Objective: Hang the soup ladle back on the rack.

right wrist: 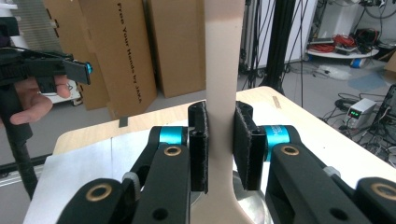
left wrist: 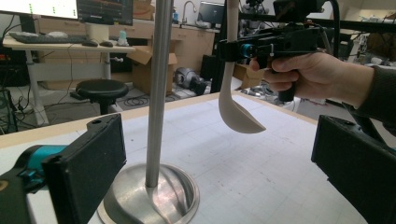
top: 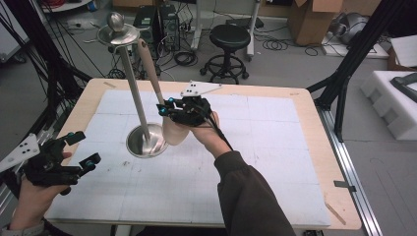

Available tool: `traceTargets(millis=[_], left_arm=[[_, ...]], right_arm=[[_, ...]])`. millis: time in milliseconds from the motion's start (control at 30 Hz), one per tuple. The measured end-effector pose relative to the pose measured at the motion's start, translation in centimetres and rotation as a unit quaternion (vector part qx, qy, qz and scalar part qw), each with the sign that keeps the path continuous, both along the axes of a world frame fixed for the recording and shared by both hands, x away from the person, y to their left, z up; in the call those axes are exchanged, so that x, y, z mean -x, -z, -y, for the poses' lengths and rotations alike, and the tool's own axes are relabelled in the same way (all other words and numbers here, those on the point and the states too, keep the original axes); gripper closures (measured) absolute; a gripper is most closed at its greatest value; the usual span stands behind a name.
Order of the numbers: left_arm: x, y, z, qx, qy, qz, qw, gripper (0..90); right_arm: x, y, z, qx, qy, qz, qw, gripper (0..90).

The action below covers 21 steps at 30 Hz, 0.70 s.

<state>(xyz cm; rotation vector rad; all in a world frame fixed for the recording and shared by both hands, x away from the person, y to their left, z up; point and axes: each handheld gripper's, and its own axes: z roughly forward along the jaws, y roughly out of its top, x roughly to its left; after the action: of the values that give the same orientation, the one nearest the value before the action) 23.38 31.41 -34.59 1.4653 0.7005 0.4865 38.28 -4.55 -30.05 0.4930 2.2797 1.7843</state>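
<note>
The right gripper (top: 167,109) is closed on the handle of the beige spoon (top: 156,93), held just beside the metal stand (top: 133,83) on the desk (top: 275,162), handle up and bowl down, so I judge the next move is hanging it on the stand's top, while the left gripper (top: 78,147) waits open and empty.

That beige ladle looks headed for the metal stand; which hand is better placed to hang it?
Probably the right: its gripper already clamps the ladle upright beside the stand. The left gripper waits open, apart.
</note>
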Motion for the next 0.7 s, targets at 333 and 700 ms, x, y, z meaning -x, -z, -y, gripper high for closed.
traceTargets(millis=[333,700], left_arm=[[0.08,0.00,-0.01,0.000,-0.001,-0.001,1.0000,3.4],[0.13,-0.06,-0.07,0.000,0.000,0.001,1.0000,3.4]], right_arm=[[0.03,0.28,-0.50,-0.006,0.006,0.000,1.0000,76.2],[0.54,0.01,0.39,-0.014,0.011,-0.005,0.9998,55.9]])
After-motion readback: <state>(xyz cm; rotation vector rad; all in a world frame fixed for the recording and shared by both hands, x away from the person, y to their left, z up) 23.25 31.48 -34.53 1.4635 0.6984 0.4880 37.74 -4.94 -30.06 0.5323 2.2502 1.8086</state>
